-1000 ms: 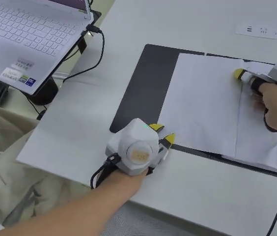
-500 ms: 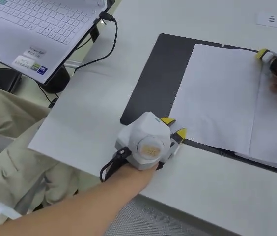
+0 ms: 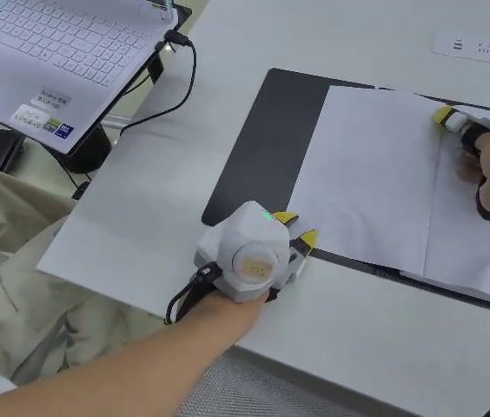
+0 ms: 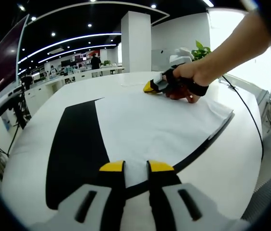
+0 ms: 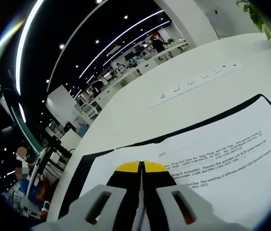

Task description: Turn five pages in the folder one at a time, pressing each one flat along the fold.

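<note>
An open folder lies on the white table, its black inside cover (image 3: 262,148) bare at the left and a blank white page (image 3: 367,174) turned over onto it. The printed page (image 5: 222,154) lies to the right of the fold. My left gripper (image 3: 295,228) rests at the near left corner of the blank page (image 4: 145,125), its yellow-tipped jaws a little apart and holding nothing (image 4: 136,167). My right gripper (image 3: 443,115) is shut, tips down on the fold near its far end (image 5: 141,167). It also appears across the page in the left gripper view (image 4: 150,86).
A white laptop (image 3: 62,52) on a stand sits at the far left, with a black cable (image 3: 175,78) running off it. A white power strip (image 3: 480,48) lies beyond the folder. The table's near edge (image 3: 141,300) is close to my left hand.
The head camera has shifted. My right gripper has slid a short way along the far end of the fold. My left gripper has stayed at the page corner.
</note>
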`<state>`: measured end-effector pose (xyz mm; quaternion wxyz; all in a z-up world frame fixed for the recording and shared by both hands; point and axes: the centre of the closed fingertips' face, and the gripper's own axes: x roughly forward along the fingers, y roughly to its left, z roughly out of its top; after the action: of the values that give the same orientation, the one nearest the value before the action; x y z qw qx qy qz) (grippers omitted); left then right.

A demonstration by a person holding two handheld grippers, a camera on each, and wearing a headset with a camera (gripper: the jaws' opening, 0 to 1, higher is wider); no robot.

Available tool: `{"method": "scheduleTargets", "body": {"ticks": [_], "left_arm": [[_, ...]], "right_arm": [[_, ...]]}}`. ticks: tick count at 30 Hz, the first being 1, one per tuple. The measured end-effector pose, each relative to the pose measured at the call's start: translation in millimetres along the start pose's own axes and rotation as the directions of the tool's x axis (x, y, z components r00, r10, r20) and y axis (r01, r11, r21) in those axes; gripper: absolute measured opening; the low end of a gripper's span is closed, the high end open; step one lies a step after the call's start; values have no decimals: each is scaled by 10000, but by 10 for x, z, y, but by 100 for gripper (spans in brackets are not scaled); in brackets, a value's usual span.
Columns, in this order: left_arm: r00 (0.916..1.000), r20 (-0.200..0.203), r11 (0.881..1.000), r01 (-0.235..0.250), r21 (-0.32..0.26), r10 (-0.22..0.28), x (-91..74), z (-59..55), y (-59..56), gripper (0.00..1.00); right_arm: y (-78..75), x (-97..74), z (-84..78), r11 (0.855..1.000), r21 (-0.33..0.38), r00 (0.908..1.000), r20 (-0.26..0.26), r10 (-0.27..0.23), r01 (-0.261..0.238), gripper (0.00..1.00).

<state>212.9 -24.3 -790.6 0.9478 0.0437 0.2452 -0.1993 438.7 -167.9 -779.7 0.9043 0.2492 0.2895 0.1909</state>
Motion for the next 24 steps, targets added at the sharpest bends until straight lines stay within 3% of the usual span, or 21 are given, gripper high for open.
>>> {"method": "scheduleTargets", "body": {"ticks": [21,24], "left_arm": [[10000,30,10000,11,36,-11,4,-1,-4,16],[10000,50,10000,13,44,-13,-1,-2,-5,16]], "right_arm": [[109,-393,-302,9994,199,9994,-209,291,-286,0],[183,-536,-357,9991,289,9994,-93,319,-316,0]]}}
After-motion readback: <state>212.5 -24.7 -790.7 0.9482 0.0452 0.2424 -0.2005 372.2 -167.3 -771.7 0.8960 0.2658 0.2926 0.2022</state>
